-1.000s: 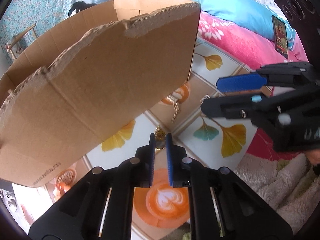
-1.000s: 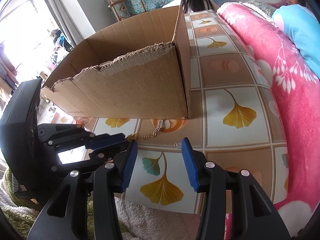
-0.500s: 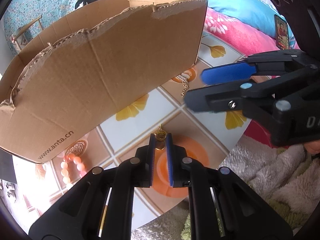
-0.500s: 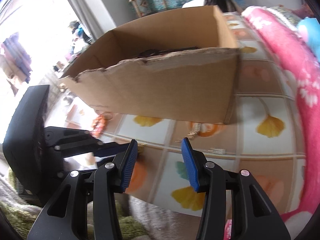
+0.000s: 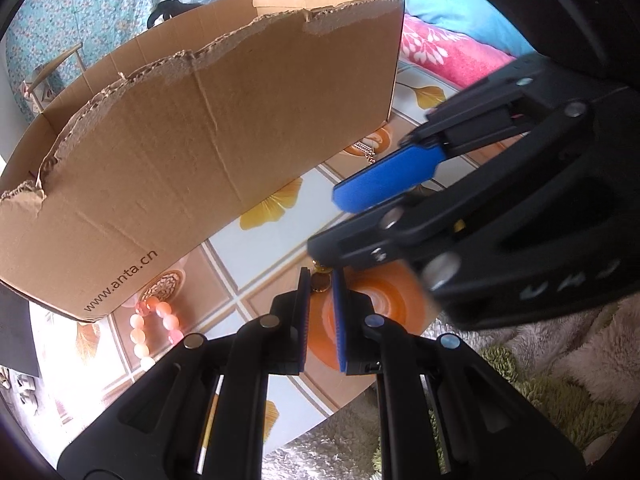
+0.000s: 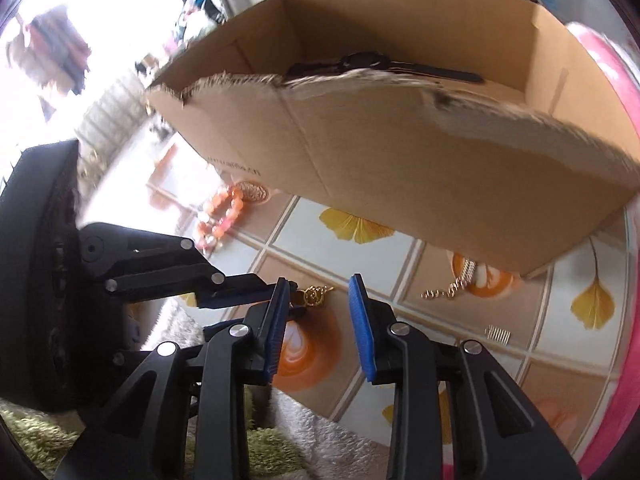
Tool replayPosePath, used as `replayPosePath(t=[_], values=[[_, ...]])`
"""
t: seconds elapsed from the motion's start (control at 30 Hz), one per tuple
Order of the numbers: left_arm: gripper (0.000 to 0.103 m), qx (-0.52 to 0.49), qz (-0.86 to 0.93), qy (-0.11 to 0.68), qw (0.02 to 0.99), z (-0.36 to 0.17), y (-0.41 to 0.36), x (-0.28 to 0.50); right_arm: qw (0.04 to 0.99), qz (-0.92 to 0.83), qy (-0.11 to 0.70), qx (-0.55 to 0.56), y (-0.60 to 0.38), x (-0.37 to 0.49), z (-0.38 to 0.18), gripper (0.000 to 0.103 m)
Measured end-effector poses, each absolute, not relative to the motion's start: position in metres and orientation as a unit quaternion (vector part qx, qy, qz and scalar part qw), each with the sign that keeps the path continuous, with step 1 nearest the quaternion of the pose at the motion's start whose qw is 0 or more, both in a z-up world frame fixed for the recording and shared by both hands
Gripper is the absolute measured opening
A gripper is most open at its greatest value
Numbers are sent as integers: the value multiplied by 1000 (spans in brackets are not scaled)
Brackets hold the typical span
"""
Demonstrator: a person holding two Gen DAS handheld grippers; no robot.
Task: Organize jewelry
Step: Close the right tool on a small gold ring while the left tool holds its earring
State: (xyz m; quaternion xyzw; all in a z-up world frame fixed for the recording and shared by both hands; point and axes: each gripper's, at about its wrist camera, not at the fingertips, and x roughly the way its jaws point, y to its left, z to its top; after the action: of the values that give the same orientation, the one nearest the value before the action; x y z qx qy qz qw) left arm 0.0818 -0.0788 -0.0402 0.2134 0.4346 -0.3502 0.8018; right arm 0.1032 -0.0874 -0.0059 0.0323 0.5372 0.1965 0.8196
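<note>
Bead bracelet [image 5: 154,330]: orange and pink beads, lying on the tabletop just beside the near left corner of the cardboard box [image 5: 208,168].
Cardboard box: open top, torn front edge, standing on the tablecloth [image 5: 280,248] (ginkgo leaf and latte print); a dark strap-like item [image 6: 384,66] lies inside, details unclear.
Left gripper [image 5: 320,280]: blue pads pinched tight on a small gold pendant [image 6: 316,294], which sticks out past the fingertips above an orange latte print.
Right gripper [image 6: 320,292]: jaws apart and just now closing; the gold pendant sits in the gap near the tips, no pad pressing it. It crosses close over the left gripper's tips.
Gold chain [image 6: 456,280]: lying loose on the tablecloth at the box's right front corner, partly on a latte print.
Small silver piece [image 6: 498,334]: alone, right of the chain, too small to identify.
Far right: pink bedding [image 5: 448,46] along the table edge.
</note>
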Motion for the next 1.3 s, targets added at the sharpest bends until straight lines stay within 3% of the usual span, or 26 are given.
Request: replayPosePath(t=[0.2,0.5,0.9,1.3], values=[[10,212,-355,430,803,-40,-77,78,806,201,557,-7,-76,112,-10,30],[9,207,-360,426,804,-41,-75,75,801,174,572,-44,-79,114,-15,16],[9,208,-359,427,804,-41,-71,77,817,124,562,-7,-116,102,-6,16],[9,209,-360,426,803,-40,-72,80,819,134,555,-48,-112,94,-7,16]])
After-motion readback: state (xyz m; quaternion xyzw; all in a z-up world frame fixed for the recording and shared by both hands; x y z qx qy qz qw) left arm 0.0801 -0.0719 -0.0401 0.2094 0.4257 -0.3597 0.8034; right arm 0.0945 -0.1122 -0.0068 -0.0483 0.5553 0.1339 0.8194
